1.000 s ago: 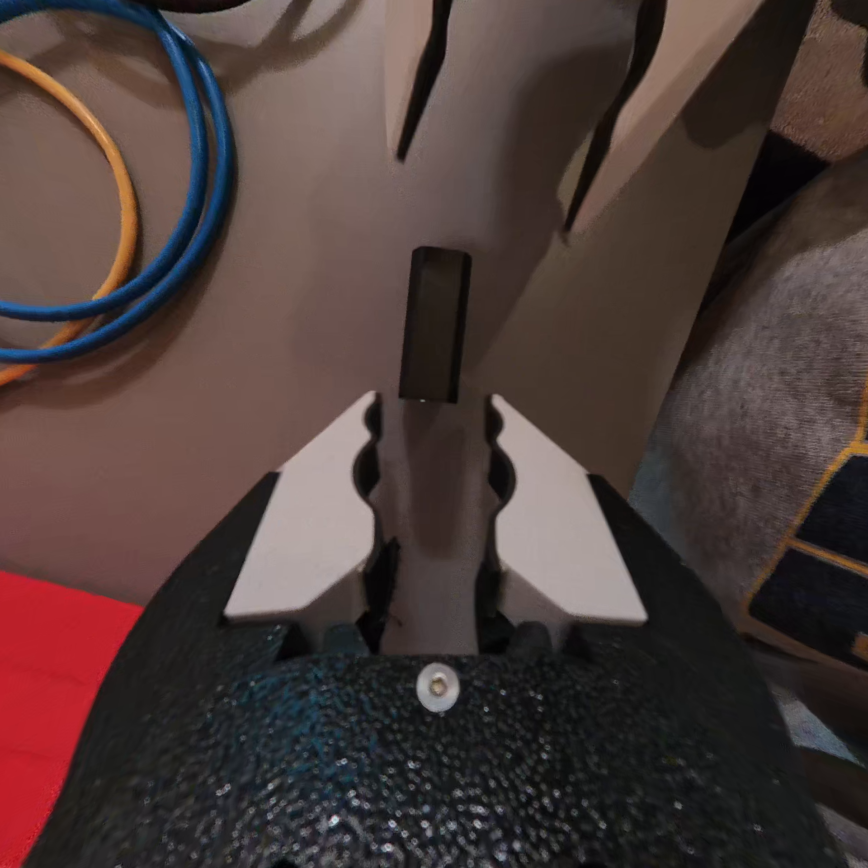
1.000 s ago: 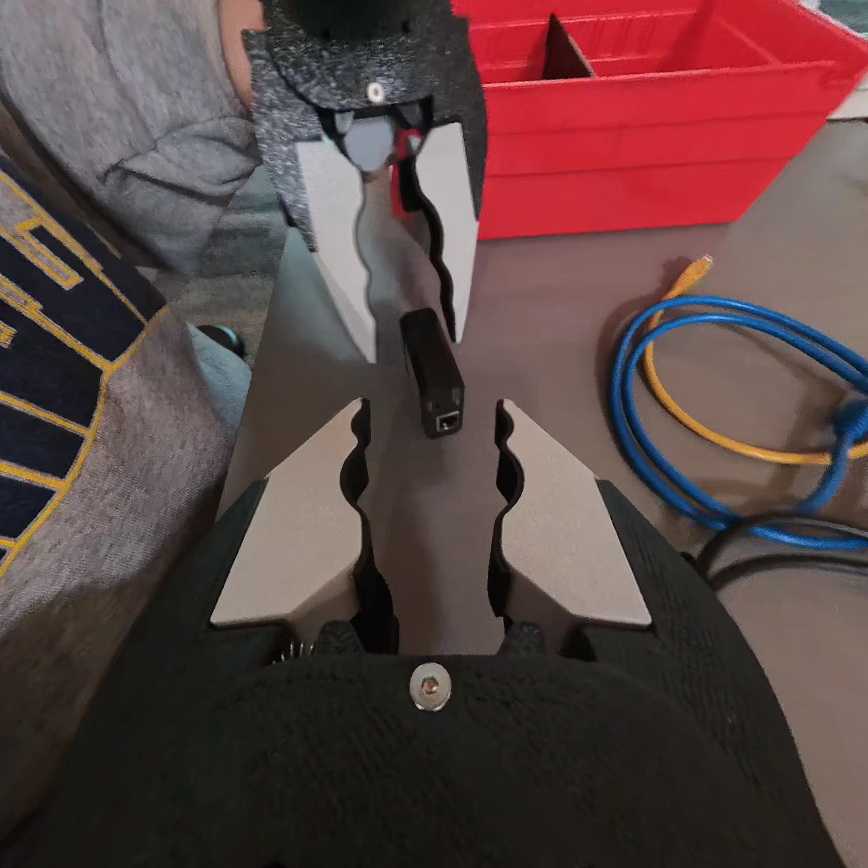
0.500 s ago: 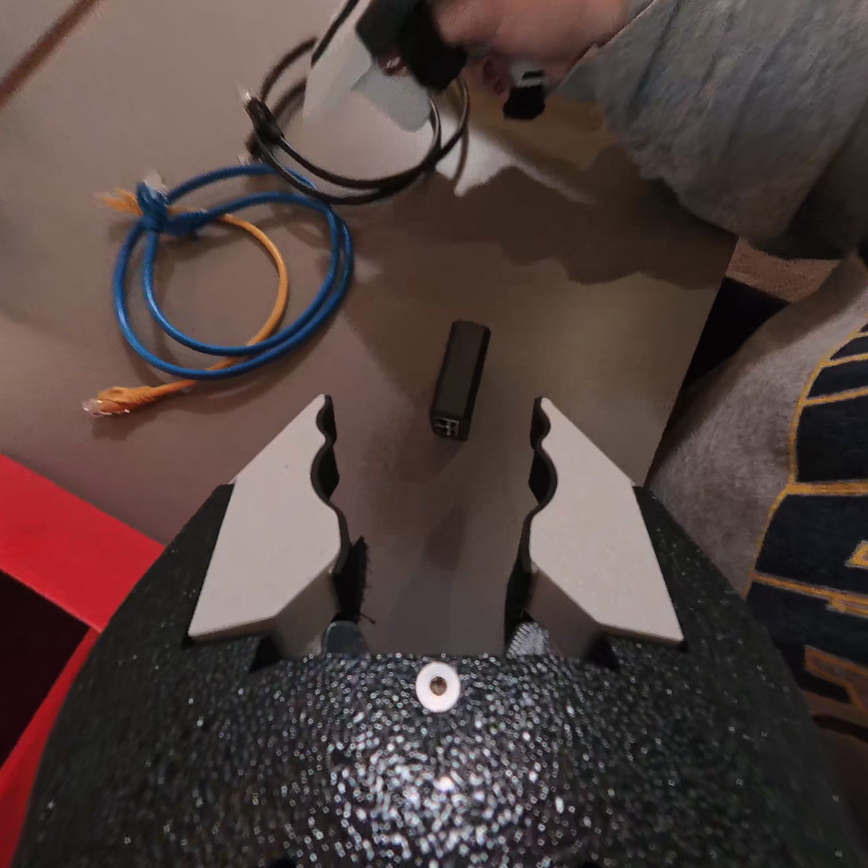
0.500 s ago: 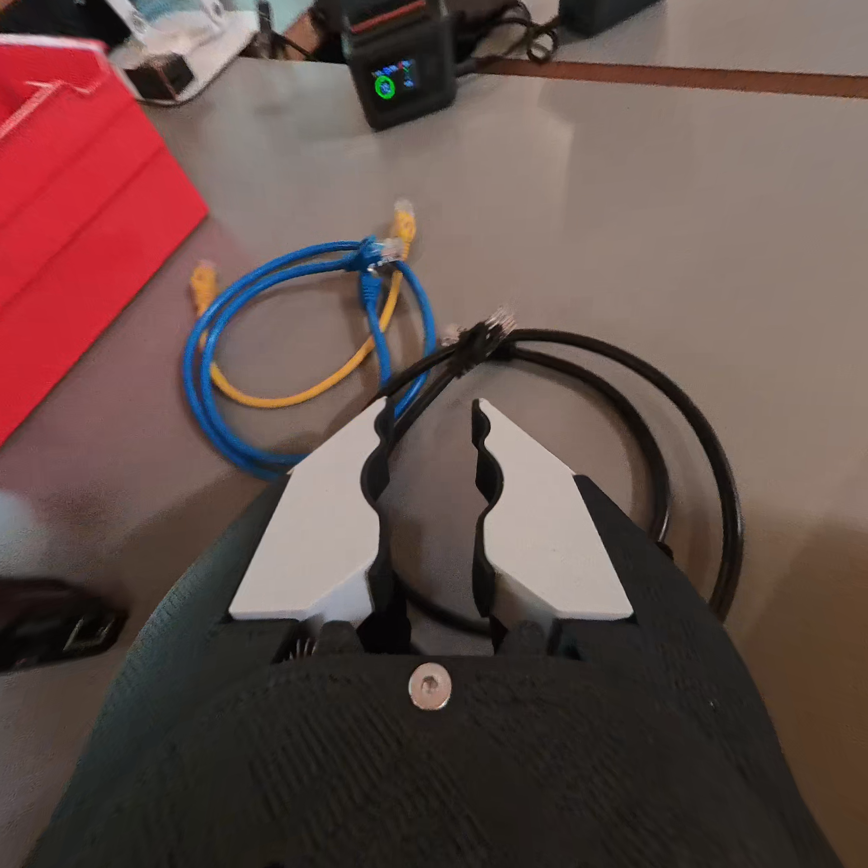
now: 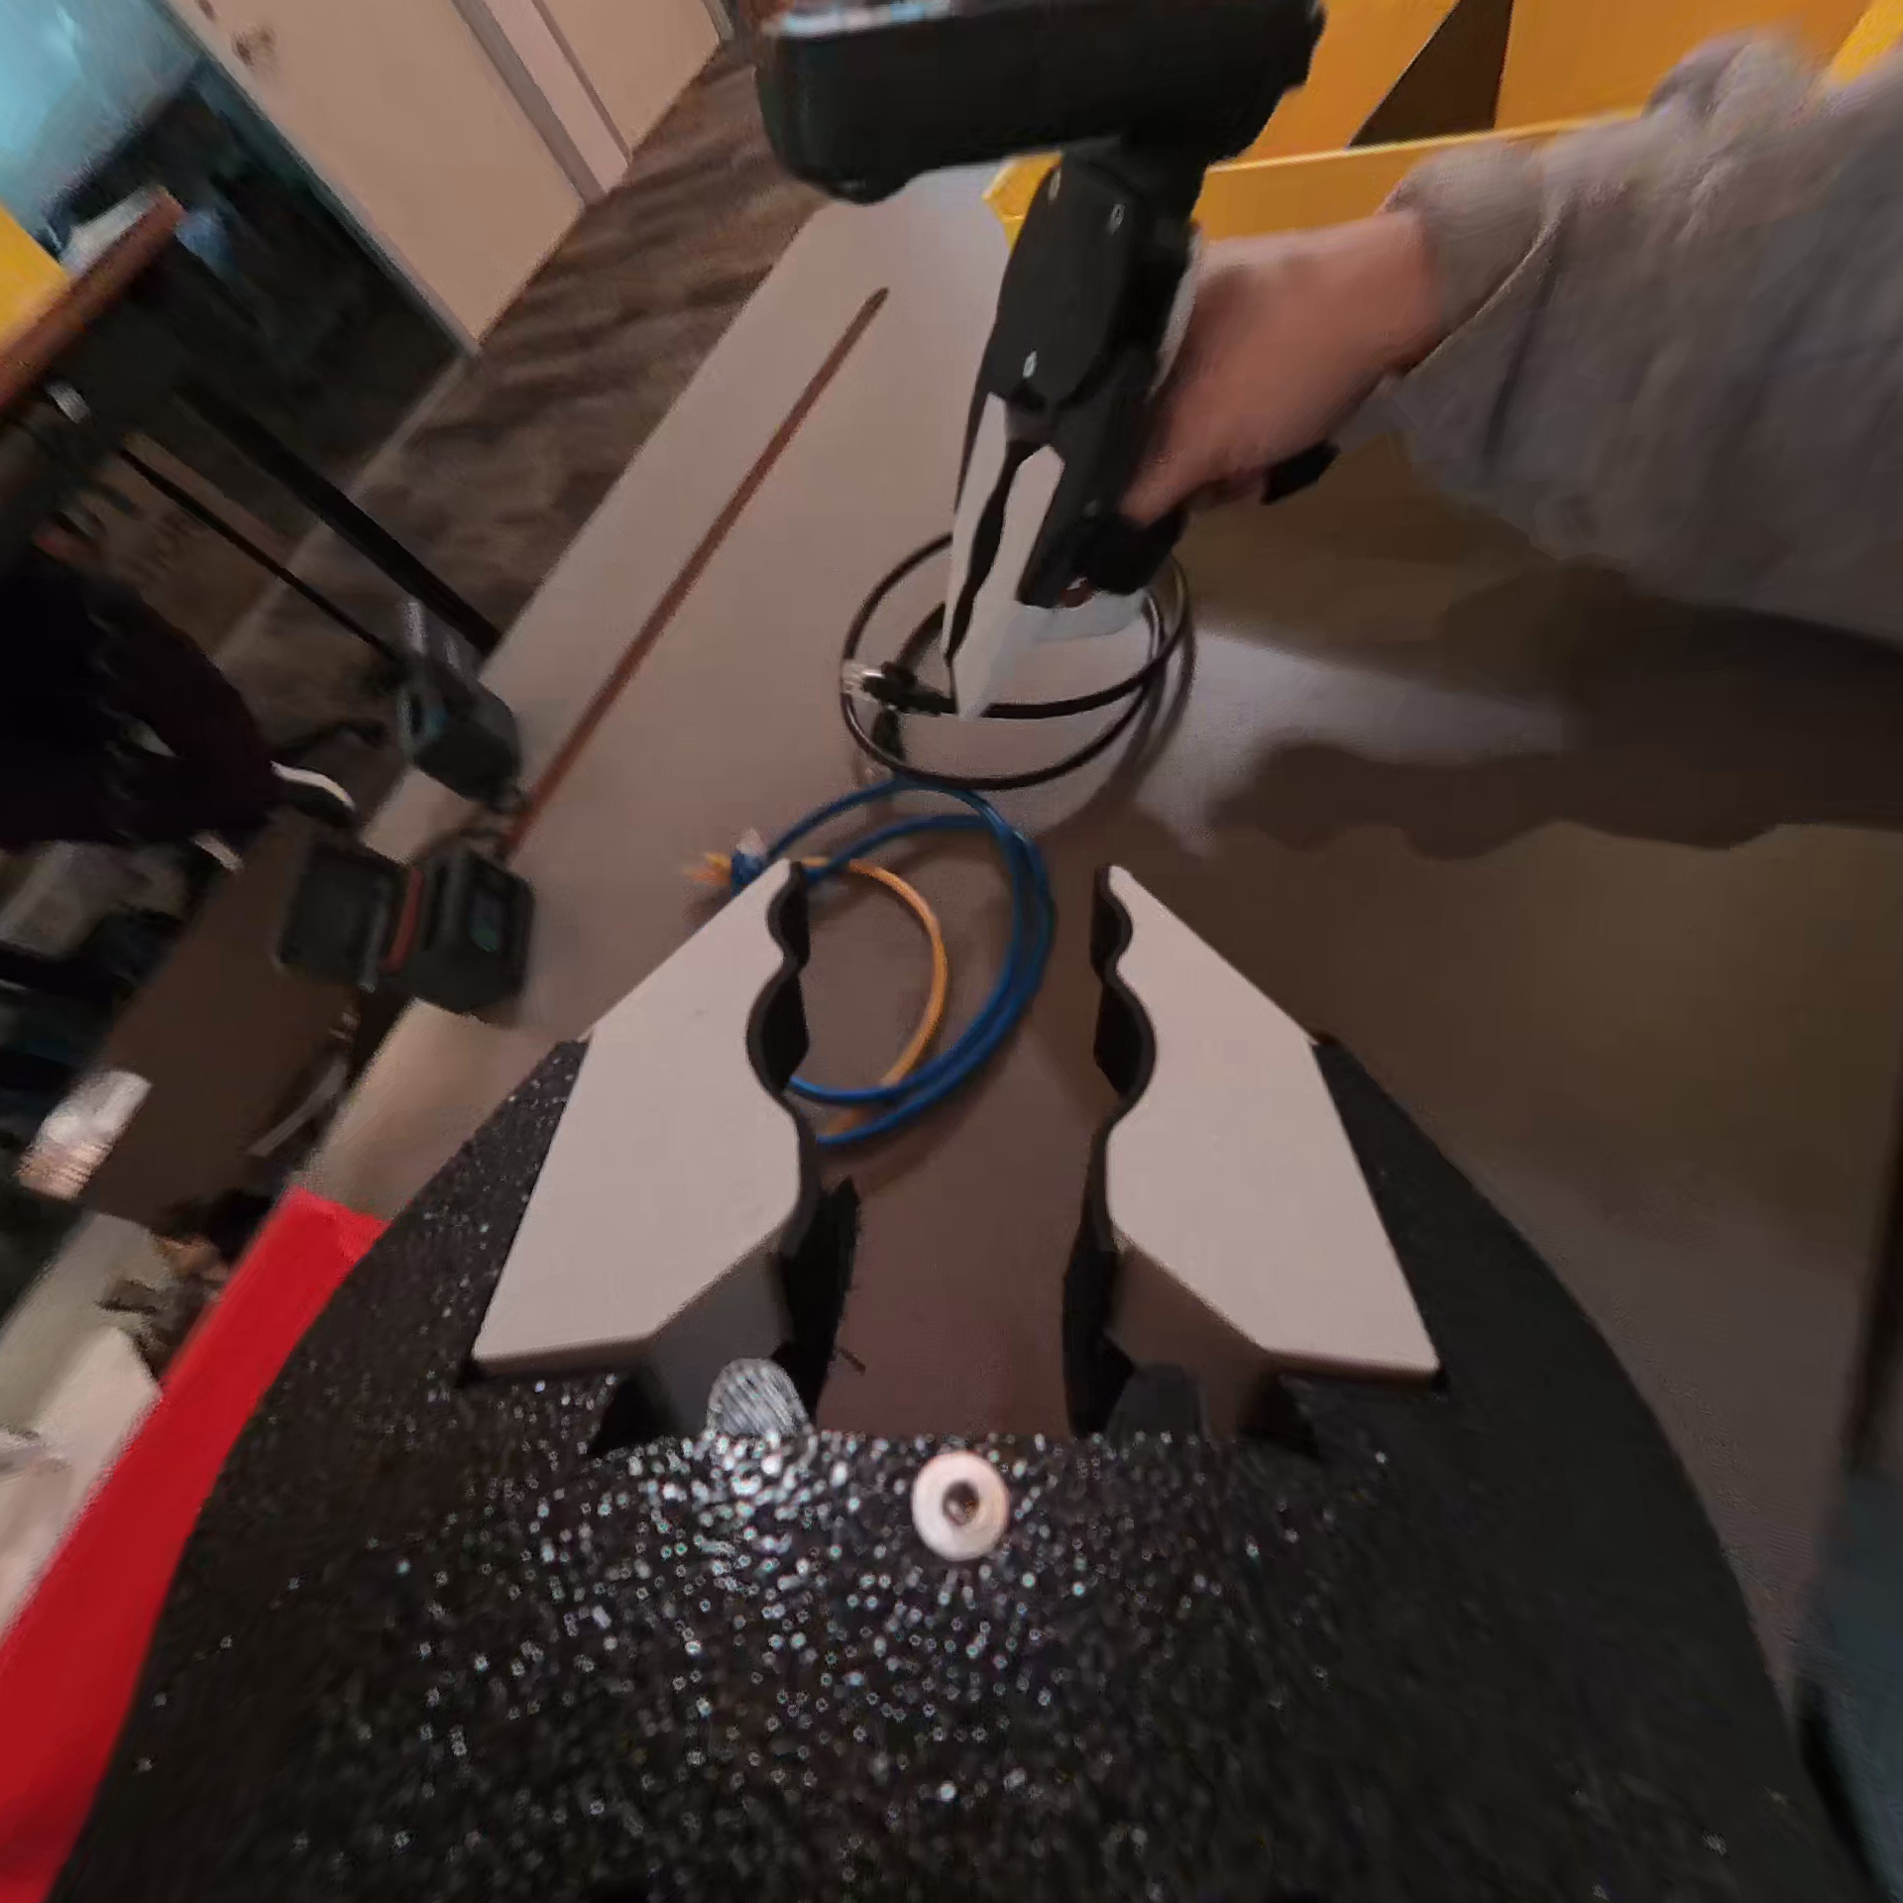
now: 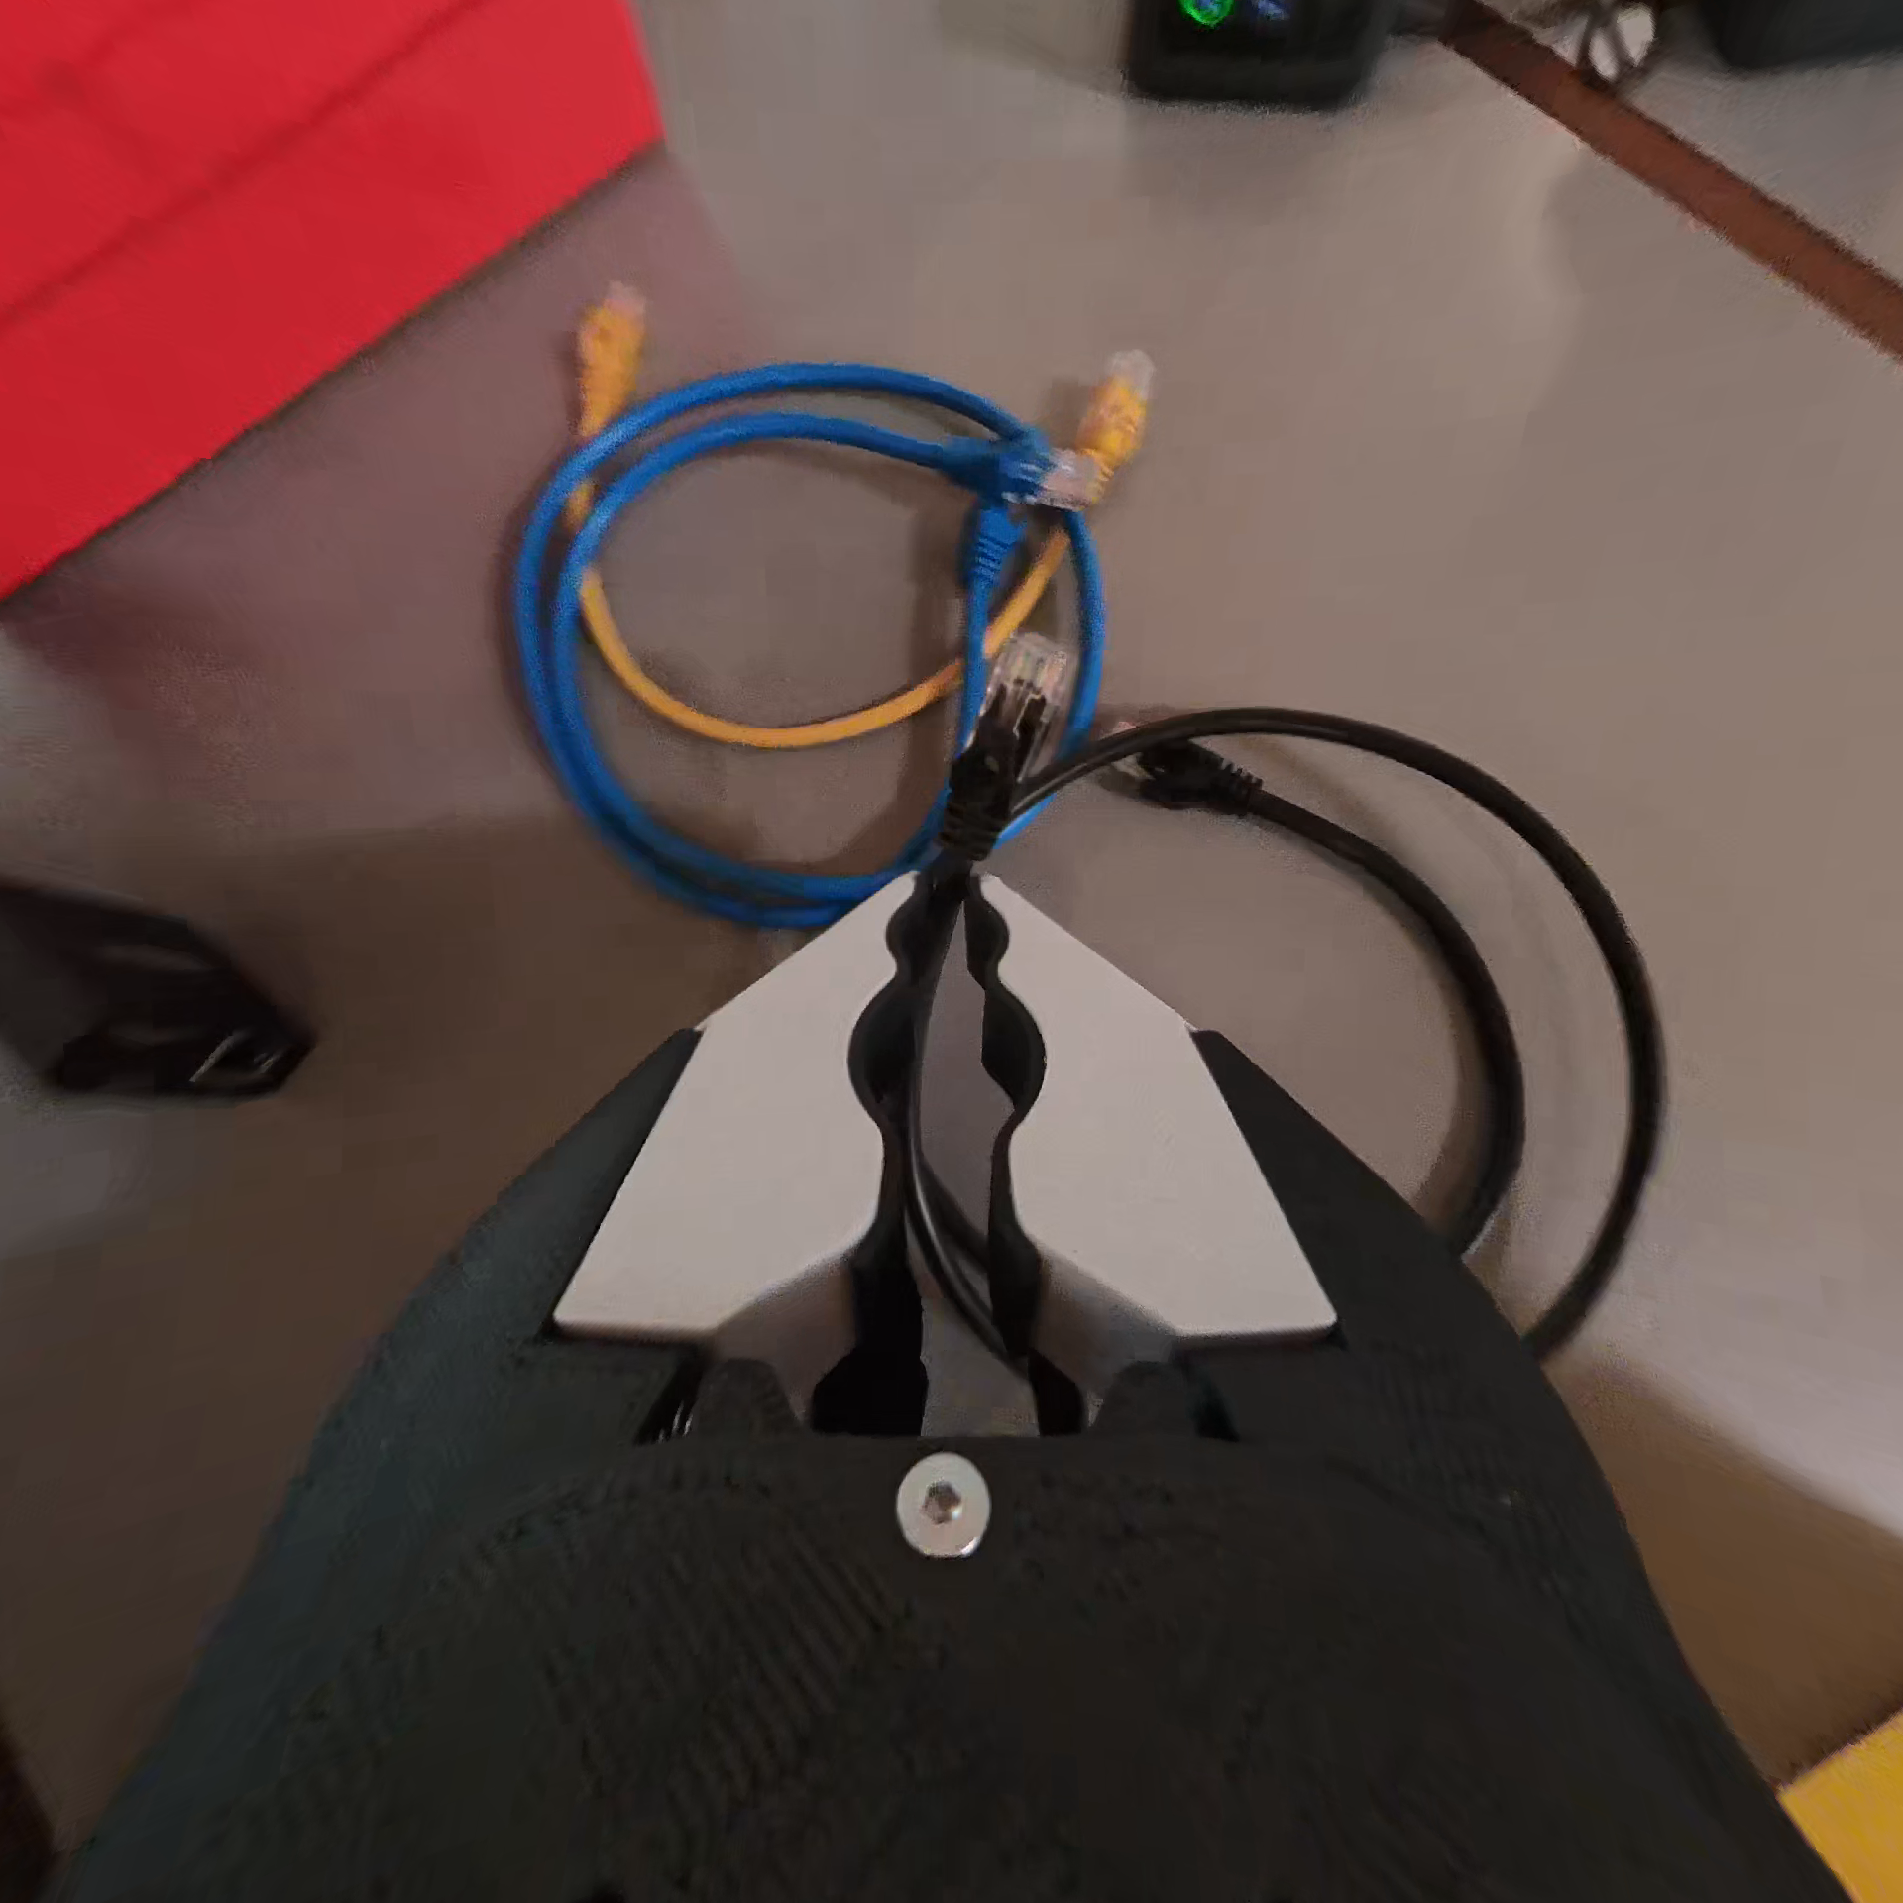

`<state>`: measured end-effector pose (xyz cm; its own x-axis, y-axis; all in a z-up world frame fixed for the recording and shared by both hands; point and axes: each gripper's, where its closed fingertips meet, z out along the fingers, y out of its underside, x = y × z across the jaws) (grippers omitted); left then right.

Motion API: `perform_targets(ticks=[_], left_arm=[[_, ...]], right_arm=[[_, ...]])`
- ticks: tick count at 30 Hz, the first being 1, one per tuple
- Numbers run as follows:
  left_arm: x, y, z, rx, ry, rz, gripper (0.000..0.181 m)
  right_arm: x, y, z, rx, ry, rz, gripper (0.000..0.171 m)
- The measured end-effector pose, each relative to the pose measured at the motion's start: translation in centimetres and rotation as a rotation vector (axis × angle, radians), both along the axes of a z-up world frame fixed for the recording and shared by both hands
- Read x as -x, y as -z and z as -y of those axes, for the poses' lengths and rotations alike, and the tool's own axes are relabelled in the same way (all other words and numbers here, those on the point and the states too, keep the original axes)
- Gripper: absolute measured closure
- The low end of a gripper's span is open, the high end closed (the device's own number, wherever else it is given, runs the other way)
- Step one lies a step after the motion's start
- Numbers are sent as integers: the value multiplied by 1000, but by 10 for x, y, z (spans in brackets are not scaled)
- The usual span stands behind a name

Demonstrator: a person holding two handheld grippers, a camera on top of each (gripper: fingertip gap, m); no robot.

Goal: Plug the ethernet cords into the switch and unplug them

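Note:
My right gripper [image 6: 953,888] is shut on the black ethernet cord [image 6: 1606,989] just behind one plug [image 6: 1014,690], which sticks up past the fingertips. The cord's other plug [image 6: 1184,772] lies on the table. The small black switch [image 6: 154,1019] lies at the left, blurred. A blue cord [image 6: 546,618] and an orange cord [image 6: 803,733] lie coiled together ahead. My left gripper [image 5: 947,880] is open and empty above the blue cord [image 5: 1019,989] and orange cord [image 5: 927,989]. The left wrist view shows the right gripper [image 5: 973,669] on the black coil [image 5: 1153,669]. The switch is out of that view.
A red bin [image 6: 257,154] stands at the far left, also showing in the left wrist view [image 5: 134,1493]. A black device with a lit screen [image 6: 1236,52] sits at the table's far side [image 5: 412,932]. A person's hand and grey sleeve [image 5: 1545,340] hold the right gripper.
My right gripper has closed on the black cord behind its plug and raised that end. My left gripper has swung up and away from the switch, which has left its view.

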<state>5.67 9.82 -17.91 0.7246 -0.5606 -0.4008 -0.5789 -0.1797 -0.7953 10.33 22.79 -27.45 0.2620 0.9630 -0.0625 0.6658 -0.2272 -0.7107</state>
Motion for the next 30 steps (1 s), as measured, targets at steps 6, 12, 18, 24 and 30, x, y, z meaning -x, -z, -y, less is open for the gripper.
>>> perform_targets(ticks=[6,12,18,24,30], left_arm=[[-21,-3,-54,-290,77,-440,117],[-72,36,-55,-368,360,-740,128],[-79,47,-58,-386,388,-815,167],[-71,62,-57,-206,328,-683,173],[-81,56,-37,183,387,-62,173]], right_arm=[[-22,-39,57,15,-342,40,167],[-42,-43,86,93,-506,99,167],[-56,-35,96,94,-556,140,167],[-48,-44,83,-110,-491,39,160],[-38,-46,84,-554,-550,52,149]])
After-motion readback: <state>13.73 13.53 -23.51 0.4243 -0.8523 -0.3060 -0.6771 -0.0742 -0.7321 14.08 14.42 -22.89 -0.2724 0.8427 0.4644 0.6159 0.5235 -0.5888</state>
